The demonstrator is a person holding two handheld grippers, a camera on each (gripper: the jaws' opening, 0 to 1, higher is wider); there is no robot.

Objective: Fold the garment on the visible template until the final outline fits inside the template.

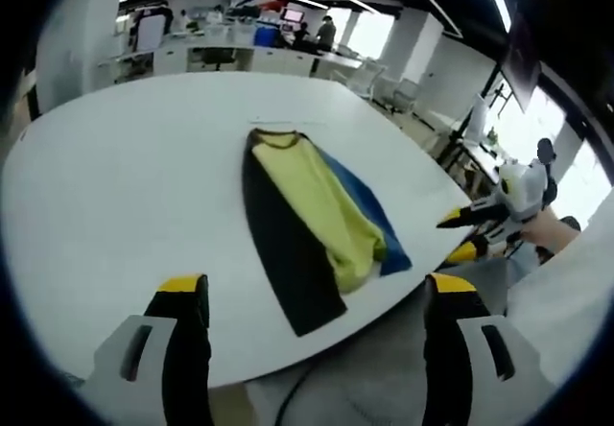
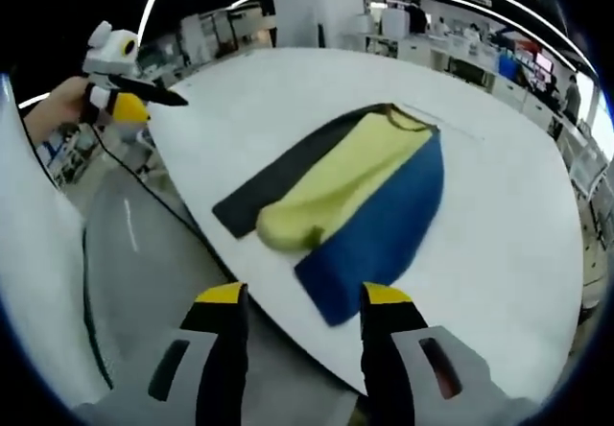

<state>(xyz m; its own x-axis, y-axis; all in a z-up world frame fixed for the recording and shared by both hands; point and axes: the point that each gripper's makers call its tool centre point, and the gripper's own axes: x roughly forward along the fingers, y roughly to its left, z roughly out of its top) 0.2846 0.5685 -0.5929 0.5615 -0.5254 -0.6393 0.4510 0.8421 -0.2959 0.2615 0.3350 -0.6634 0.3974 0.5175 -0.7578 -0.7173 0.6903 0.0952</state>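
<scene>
Garment: a black, yellow and blue garment [image 1: 321,226] lies flat on the white table [image 1: 125,205], folded lengthwise into a long narrow strip, its lower end near the table edge closest to you.
Template: no outline can be made out on the table.
Left gripper [image 1: 317,292]: your jaws are spread apart, holding nothing, short of the table edge.
Right gripper [image 2: 302,296]: jaws parted and empty, just off the garment's near end.
Progress: side folds look done; a crosswise fold likely remains.
</scene>
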